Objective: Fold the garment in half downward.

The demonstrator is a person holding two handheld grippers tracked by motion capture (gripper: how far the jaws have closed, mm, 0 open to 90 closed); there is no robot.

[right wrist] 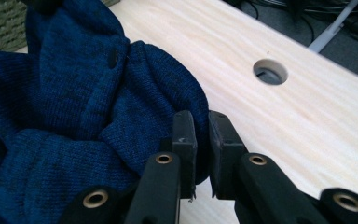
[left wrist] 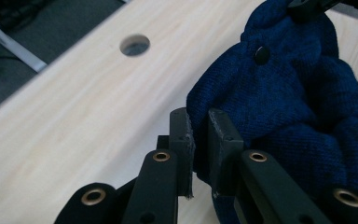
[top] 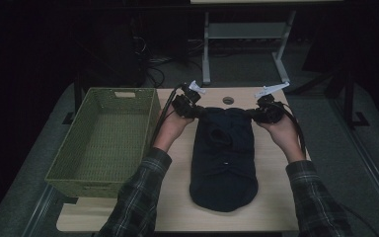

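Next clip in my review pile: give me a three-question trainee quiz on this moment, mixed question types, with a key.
1. True or false: the left gripper and the right gripper each pinch a fold of the blue knit garment.
2. Which side of the garment is the green woven basket on? A) the person's left B) the person's right C) beneath it
3. Fill in: the round hole in the wooden table lies beyond the garment's ____ end.

Key: 1 true; 2 A; 3 far
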